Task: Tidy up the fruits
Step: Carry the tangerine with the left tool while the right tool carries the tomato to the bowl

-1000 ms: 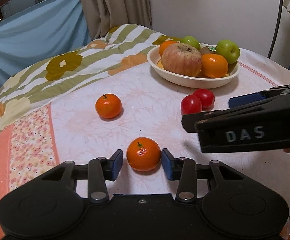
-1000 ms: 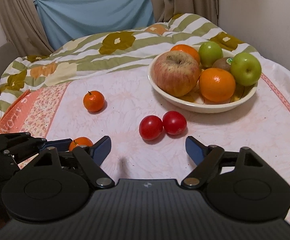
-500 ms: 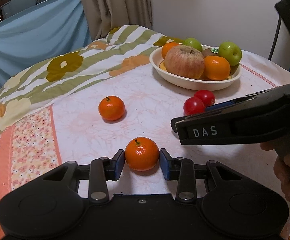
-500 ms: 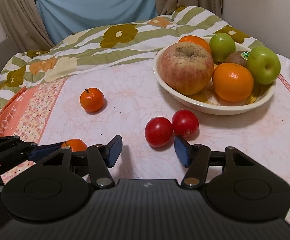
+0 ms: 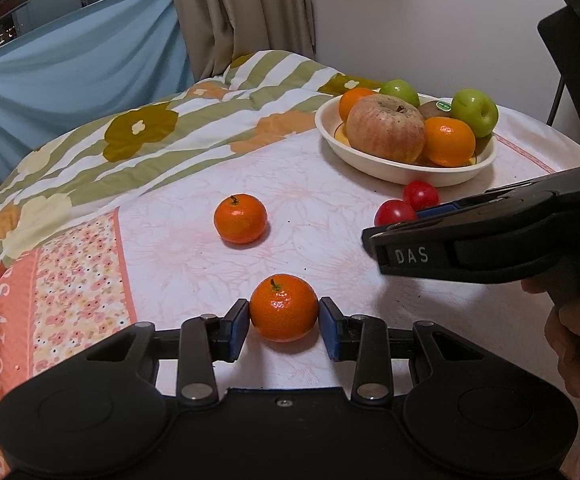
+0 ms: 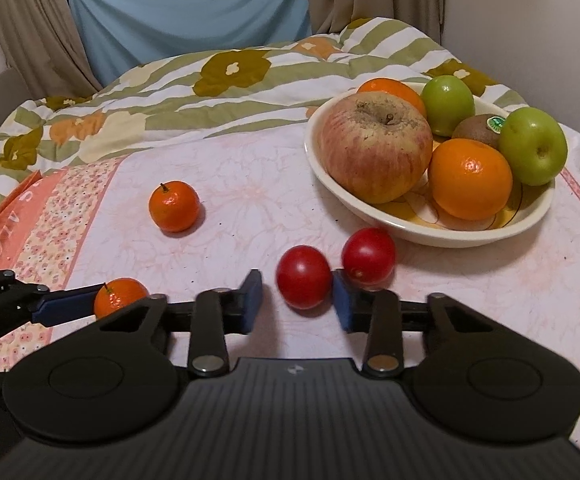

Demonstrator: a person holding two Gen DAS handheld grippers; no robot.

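My left gripper (image 5: 283, 322) is shut on a small tangerine (image 5: 283, 307) that rests on the tablecloth; it also shows in the right wrist view (image 6: 120, 296). A second tangerine (image 5: 241, 218) lies farther off, also in the right wrist view (image 6: 174, 206). My right gripper (image 6: 296, 300) is open around the nearer of two red tomatoes (image 6: 304, 277); its right pad touches that tomato, the left pad stands apart. The other tomato (image 6: 368, 255) lies just outside the right finger. A cream bowl (image 6: 486, 232) holds a big apple (image 6: 376, 146), oranges, green apples and a kiwi.
A floral quilt (image 6: 226, 80) covers the far side of the table. Curtains and a blue cloth hang behind. The right gripper's body (image 5: 482, 240) crosses the right of the left wrist view. A wall stands to the right.
My left gripper has closed onto the near tangerine. My right gripper has moved forward and narrowed around the nearer tomato.
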